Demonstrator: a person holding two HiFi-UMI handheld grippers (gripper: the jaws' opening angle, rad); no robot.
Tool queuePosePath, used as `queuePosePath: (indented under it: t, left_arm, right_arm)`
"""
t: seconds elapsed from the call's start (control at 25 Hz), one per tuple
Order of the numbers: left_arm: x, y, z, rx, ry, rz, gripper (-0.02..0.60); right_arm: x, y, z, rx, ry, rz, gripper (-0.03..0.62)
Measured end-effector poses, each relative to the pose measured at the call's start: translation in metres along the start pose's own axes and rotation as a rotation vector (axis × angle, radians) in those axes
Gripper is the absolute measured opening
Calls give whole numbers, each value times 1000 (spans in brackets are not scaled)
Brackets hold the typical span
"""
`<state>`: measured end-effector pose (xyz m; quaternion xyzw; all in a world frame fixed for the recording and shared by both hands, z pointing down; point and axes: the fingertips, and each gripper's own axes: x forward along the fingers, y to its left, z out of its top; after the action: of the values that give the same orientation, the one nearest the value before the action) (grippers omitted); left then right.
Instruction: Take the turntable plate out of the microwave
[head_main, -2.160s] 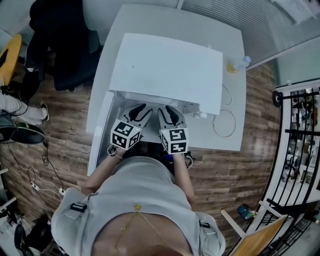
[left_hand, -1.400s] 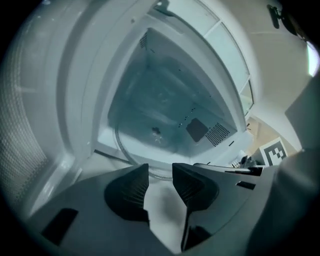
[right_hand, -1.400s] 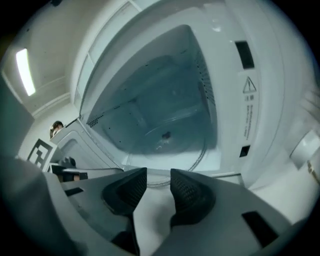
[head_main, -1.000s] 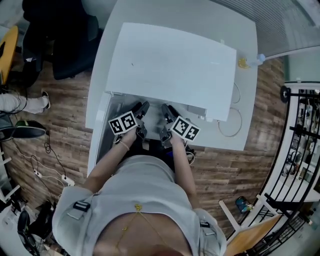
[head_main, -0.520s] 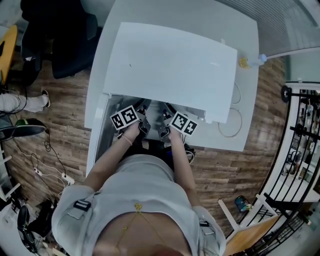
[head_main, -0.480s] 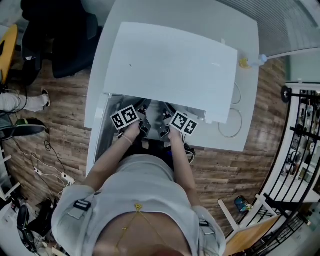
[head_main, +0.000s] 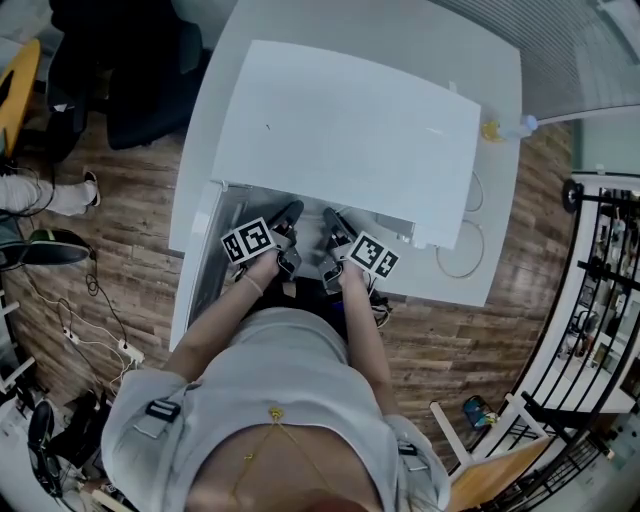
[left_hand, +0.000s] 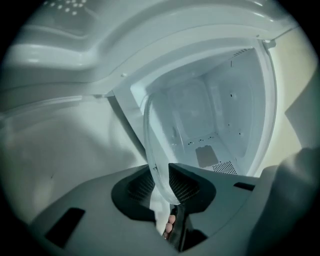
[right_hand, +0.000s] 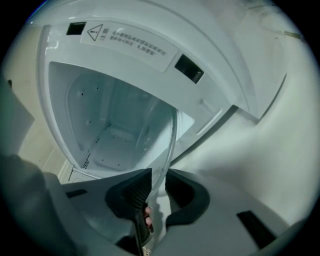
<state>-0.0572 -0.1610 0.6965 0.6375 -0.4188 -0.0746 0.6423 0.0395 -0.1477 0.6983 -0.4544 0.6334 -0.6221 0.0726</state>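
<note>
Closing on the glass turntable plate (left_hand: 155, 150) are the fingers of the left gripper (left_hand: 160, 180) and right gripper (right_hand: 157, 187); its near rim is pinched by both pairs. The plate reaches straight ahead of the fingers into the microwave (head_main: 340, 130), so it likely must be pulled straight back.

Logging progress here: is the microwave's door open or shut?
Open. The cavity of the white box-shaped microwave lies bare in both gripper views, and its white door stands swung out leftward in the head view.
</note>
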Motion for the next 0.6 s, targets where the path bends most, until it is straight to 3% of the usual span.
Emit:
queuePosePath:
  t: [0.24,0.4,0.48,0.6]
  left_arm:
    - [-10,2,-11,3,8,-12,104]
    - [-12,2,-10,83,5,-28,115]
    - [-10,5,-1,87,-20,-22,167]
    - [-5,6,17,68,-70,-20,169]
  right_arm:
    - [-9,-2,-11,6,4,3,91]
    - [-13,-3,-13,13,-1,0,89]
    - [-13,-4,-13,9,5,-1,89]
    - [-14,-4,-13,1,20,-1,91]
